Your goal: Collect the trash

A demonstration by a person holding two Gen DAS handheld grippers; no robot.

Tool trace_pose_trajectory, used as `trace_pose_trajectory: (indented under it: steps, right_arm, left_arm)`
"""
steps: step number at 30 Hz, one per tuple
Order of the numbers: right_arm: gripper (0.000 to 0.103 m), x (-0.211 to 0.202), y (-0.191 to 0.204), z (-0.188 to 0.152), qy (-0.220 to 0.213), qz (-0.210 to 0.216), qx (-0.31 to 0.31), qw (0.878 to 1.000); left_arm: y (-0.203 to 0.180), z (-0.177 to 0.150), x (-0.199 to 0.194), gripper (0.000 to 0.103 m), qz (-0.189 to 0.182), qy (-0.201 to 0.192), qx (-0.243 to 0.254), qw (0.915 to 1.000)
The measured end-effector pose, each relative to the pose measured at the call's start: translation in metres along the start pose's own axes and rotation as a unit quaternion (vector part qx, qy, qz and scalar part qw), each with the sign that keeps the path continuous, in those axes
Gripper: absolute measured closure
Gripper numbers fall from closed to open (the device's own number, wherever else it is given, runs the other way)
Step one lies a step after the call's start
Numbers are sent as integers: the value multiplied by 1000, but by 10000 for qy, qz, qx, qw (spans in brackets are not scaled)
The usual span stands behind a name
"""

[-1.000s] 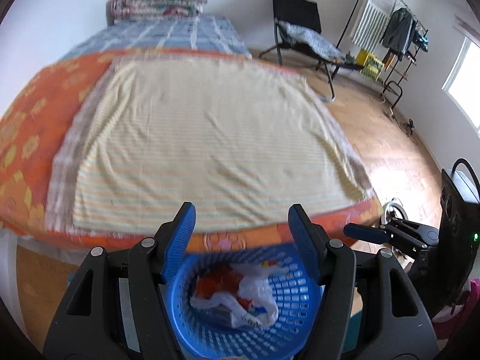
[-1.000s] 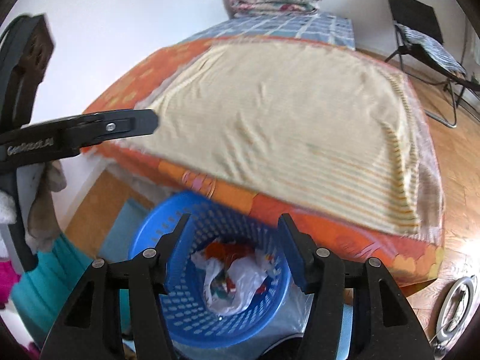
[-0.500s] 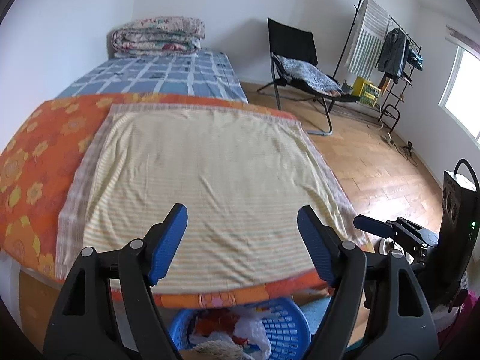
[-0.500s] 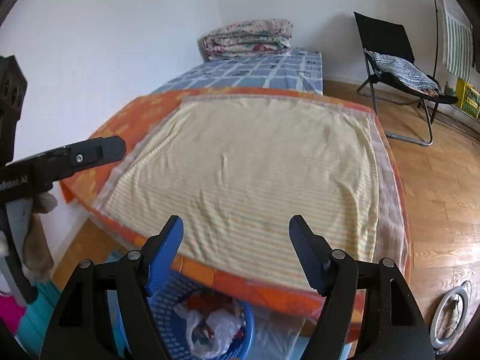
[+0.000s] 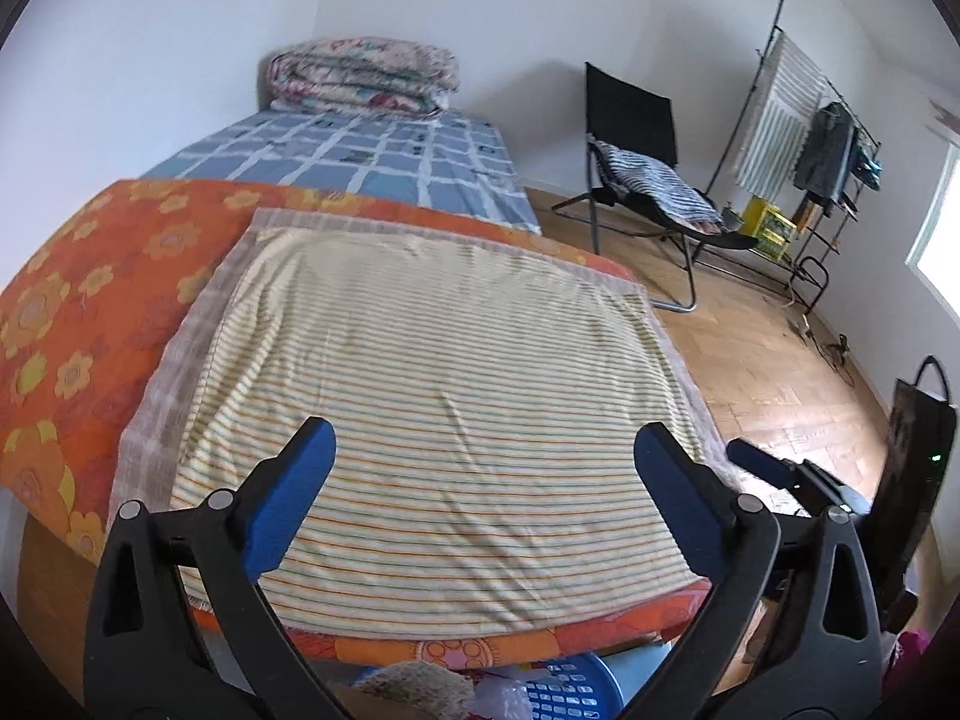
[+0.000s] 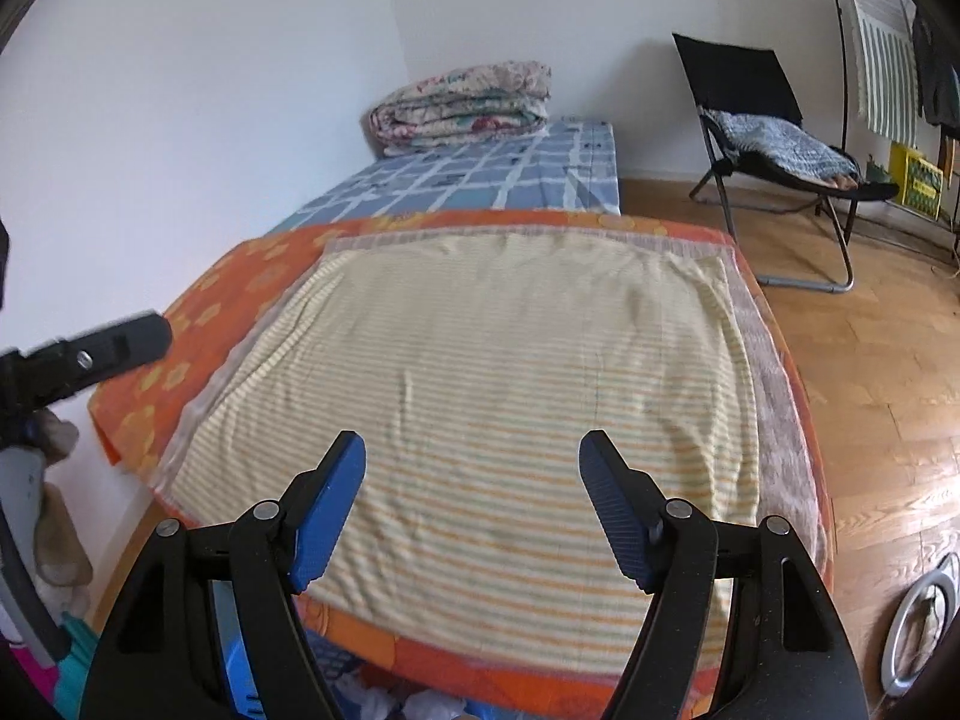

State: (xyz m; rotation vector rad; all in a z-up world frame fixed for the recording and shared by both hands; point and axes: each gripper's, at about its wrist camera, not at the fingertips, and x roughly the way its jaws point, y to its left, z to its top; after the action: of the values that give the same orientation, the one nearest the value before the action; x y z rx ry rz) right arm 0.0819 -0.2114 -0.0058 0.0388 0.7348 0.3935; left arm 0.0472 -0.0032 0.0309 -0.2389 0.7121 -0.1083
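Basket (image 5: 564, 693), blue plastic: bottom edge of the left wrist view, only a strip of rim and lattice visible under the foot of the bed; seen again as a blue sliver at the bottom left of the right wrist view.

Trash (image 5: 504, 697), white crumpled plastic: inside the basket, mostly cut off by the frame edge. Nothing loose noted on the bed or on the visible floor, so collection judged near done or done.

Left gripper (image 5: 485, 495): lower centre of its view, blue pads wide apart and opening further, nothing between them.

Right gripper (image 6: 473, 501): lower centre of its view, pads apart, nothing between them; also seen from the side at the lower right of the left wrist view.

Striped sheet (image 5: 444, 420): centre of both views, flat on the orange flowered cover (image 5: 78, 312), past both grippers.

Chair (image 5: 642, 180), black, folding: upper right, well apart on the wood floor (image 5: 768, 372).

Folded quilt (image 5: 360, 81): upper centre, at the far end of the bed.

Risks, judged:
- Basket nearly out of both views; a blind sweep low over it could tip it and spill the trash.
- Open pads dipped toward the bed could snag and drag the sheet.
- Grippers near each other; a crossing move could knock them together.
- Scraps under the bed edge could go unnoticed, hidden from both cameras.
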Motion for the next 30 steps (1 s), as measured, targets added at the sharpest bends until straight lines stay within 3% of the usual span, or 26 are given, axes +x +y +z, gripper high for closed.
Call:
trace_pose_trajectory:
  steps: [3,9,30]
  right_arm:
    - [22,5,2,3,-110,34,-45,9999]
    - [22,15,1,6,-53,103,64,9999]
    - [22,23,0,6,93,165,344,9992]
  left_arm:
    - [9,-5,9,1,158,7,-18,9999]
    - [18,-10,24,1,202,318,-157,9992]
    - [16,-9,25,1,187,312,-126,9993]
